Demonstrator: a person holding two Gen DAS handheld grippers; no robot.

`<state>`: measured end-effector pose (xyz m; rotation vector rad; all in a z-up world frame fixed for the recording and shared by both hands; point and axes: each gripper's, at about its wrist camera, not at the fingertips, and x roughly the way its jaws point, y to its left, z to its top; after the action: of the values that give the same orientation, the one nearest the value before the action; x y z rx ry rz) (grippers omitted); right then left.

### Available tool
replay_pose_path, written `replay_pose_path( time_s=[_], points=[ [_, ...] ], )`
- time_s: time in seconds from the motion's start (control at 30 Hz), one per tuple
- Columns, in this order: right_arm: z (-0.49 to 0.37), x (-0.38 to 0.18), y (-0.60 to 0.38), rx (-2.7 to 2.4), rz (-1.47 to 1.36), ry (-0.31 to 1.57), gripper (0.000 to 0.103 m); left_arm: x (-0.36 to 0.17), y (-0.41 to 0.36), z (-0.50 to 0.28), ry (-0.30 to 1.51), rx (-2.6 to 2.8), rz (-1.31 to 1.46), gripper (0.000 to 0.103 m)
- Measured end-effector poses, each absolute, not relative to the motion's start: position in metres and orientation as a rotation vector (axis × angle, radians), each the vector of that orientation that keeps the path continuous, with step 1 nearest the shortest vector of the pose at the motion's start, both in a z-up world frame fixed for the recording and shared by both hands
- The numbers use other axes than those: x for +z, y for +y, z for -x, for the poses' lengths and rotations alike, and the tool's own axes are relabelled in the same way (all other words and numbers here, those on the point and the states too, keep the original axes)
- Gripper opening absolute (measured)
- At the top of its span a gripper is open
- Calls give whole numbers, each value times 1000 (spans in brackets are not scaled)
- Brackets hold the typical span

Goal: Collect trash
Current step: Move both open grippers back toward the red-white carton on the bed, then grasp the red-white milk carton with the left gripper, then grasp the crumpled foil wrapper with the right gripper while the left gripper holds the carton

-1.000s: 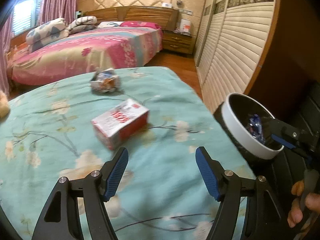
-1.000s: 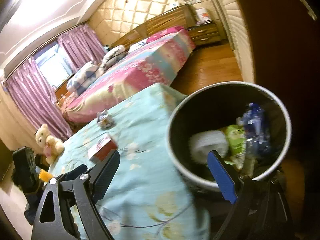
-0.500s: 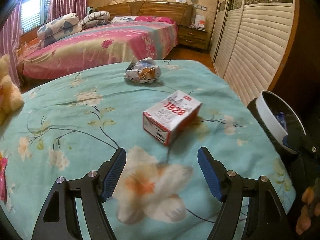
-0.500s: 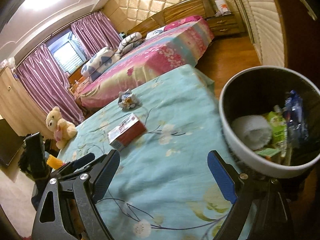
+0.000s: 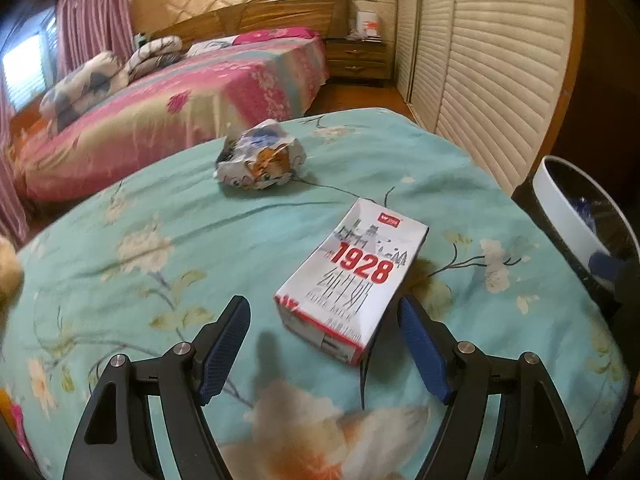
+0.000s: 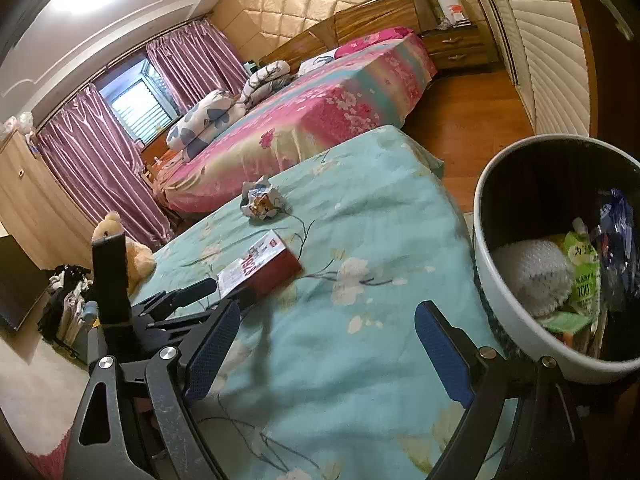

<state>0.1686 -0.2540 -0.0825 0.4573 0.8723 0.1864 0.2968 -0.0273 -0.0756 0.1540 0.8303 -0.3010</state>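
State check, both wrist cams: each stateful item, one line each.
left gripper: open, empty, carton just ahead of the fingertips
right gripper: open, empty
milk carton: lying flat on the bedspread, not gripped
crumpled wrapper: balled up, on the bedspread beyond the carton
trash bin: uncovered, partly filled with trash
curtains: parted at the window

Saw a bed with a soft blue-green flowery cover point(image 5: 168, 216) point(image 6: 360, 208). On top lay a white and red box point(image 5: 352, 276) point(image 6: 260, 266) marked 1928, flat on its side. Farther back sat a crumpled wrapper point(image 5: 260, 156) point(image 6: 262, 200), apart from the box. At the left edge, a tan teddy bear point(image 6: 132, 248).
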Motion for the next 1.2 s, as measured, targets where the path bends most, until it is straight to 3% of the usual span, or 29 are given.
replay_pose_path(
  time_s=[0.03, 0.07, 0.1, 0.7, 1.2],
  points=[
    [-171, -83, -254, 182, -457, 873, 90, -77, -29, -298, 829, -300, -163, 72],
    [-173, -83, -255, 180, -459, 873, 90, -79, -30, -299, 832, -302, -167, 57],
    [-176, -83, -255, 179, -461, 872, 90, -82, -31, -300, 845, -316, -180, 54],
    [-251, -119, -192, 294, -323, 946, 90, -73, 68, -278, 802, 27, 55, 53],
    [-334, -135, -137, 319, -170, 967, 90, -87, 91, -295, 831, 72, 179, 54]
  ],
)
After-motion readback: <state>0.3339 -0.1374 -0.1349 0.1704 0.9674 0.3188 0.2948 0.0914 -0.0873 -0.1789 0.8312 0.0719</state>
